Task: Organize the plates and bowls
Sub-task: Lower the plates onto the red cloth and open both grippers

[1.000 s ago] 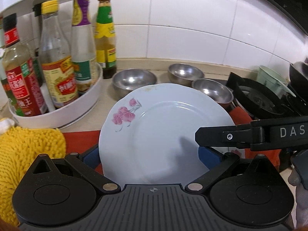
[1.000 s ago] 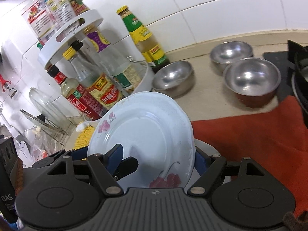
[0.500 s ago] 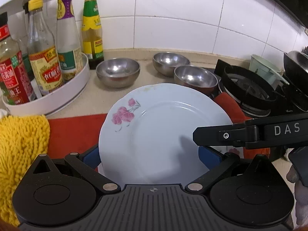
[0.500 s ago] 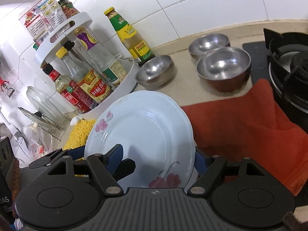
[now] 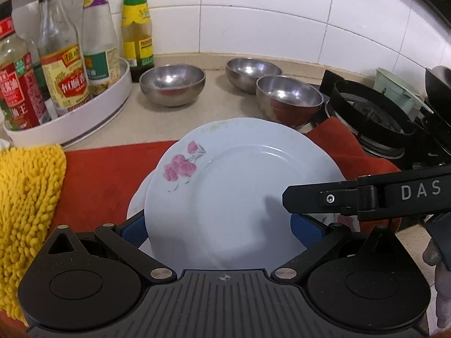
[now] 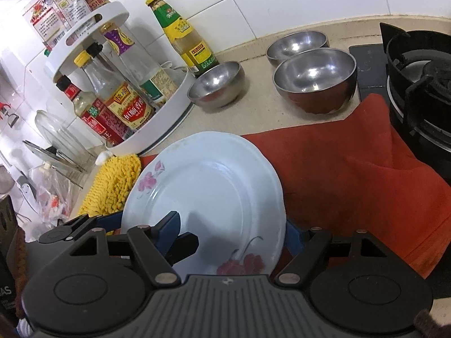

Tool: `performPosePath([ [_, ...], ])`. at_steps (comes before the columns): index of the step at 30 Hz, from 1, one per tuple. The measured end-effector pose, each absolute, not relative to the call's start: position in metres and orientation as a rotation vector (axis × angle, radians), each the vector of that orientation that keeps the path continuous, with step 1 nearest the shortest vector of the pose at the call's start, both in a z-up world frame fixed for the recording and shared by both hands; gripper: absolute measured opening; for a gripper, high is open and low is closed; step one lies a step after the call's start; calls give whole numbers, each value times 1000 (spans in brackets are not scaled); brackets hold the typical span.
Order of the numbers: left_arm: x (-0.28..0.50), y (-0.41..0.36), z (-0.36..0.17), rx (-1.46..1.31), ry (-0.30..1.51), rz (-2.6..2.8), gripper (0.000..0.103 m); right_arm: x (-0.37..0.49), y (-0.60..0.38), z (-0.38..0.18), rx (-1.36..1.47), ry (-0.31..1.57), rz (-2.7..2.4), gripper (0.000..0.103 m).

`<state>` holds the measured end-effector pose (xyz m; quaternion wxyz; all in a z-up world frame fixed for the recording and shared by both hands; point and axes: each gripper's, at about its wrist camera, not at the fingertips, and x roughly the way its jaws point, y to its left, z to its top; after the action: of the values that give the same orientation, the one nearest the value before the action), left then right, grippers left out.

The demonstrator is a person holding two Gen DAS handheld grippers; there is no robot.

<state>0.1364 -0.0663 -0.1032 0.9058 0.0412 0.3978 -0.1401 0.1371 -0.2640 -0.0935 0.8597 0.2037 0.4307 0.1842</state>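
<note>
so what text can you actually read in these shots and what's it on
"DAS" on the right gripper, on the arm reaching in from the right in the left wrist view.
"AS" on the black block at the left edge in the right wrist view.
Sauce bottle labels and the boxes on the rack: Chinese print, too small or blurred to read.

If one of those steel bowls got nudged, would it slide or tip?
The nearest steel bowl would probably rock rather than tip: its underside looks rounded and it sits wide and low. Its shiny skin likely slides easily on the smooth counter. Being empty, it probably shifts at a light push.
</note>
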Motion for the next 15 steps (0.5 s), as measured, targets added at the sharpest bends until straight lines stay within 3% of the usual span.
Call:
performPosePath([
  [15, 148, -61, -120, 58, 874, -272, 103, 148, -255, -104, 381, 940, 387, 73],
])
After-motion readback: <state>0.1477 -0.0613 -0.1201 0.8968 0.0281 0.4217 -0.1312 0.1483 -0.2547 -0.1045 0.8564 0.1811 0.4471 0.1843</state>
